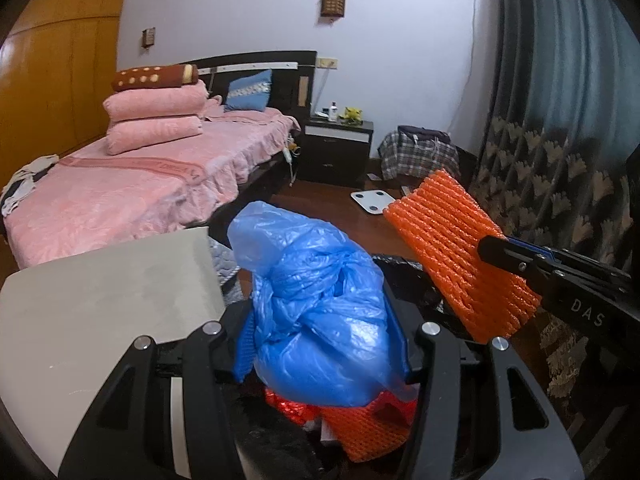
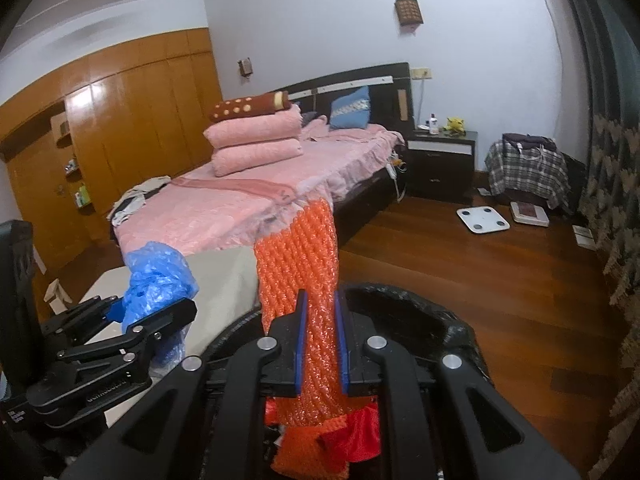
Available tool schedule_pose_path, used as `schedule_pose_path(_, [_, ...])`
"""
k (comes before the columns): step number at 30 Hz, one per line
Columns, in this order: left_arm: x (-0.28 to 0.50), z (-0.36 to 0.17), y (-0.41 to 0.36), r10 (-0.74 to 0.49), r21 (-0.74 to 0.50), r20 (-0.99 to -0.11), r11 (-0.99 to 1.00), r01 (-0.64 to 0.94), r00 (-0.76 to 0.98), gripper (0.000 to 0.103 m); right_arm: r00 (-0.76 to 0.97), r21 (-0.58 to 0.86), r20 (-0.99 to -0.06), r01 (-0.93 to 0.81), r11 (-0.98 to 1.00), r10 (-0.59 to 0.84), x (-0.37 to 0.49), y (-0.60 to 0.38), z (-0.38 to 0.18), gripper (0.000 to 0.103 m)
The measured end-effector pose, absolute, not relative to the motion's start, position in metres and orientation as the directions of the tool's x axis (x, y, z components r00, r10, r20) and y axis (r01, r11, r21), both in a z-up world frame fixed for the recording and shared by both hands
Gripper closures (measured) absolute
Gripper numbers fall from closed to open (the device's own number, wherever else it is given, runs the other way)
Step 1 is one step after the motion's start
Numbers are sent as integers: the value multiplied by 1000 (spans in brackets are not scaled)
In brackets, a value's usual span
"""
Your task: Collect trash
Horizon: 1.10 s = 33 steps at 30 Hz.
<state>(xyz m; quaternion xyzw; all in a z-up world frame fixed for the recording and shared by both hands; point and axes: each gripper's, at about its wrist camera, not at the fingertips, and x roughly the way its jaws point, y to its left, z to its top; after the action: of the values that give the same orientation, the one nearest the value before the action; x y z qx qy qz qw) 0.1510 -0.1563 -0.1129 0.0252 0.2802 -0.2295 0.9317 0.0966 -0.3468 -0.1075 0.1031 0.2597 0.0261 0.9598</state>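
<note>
Your left tongs (image 1: 320,344) are clamped on the crumpled blue plastic bag (image 1: 316,300), your right tongs (image 2: 322,344) on the orange foam net (image 2: 300,264), both above the black-lined trash bin (image 2: 432,316).

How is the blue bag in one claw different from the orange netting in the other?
The blue plastic bag is smooth, thin film crumpled into a ball; the orange foam net is a ribbed mesh sheet held out flat. The left gripper has its jaws half apart around the bag; the right gripper pinches the net nearly closed. Both hang over the black bin.
</note>
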Motion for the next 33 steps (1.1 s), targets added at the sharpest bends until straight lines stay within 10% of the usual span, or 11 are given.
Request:
schedule_pose_path(12, [174, -145, -186, -435, -82, -599, 868, 489, 672, 52, 820, 207, -570, 68, 976, 64, 111, -371, -144, 90])
schedule_pose_path(17, [181, -151, -187, -454, -106, -613, 858, 503, 646, 32, 801, 193, -597, 92, 977, 42, 113, -377, -157, 83])
schedule_pose_path(30, [167, -133, -143, -396, -102, -601, 899, 425, 694, 12, 827, 174, -562, 88, 981, 25, 97, -379, -144, 10])
schedule_pose_path(33, [161, -120, -125, -359, -90, -598, 919, 385, 717, 10, 833, 164, -550, 42, 986, 56, 89, -367, -130, 6])
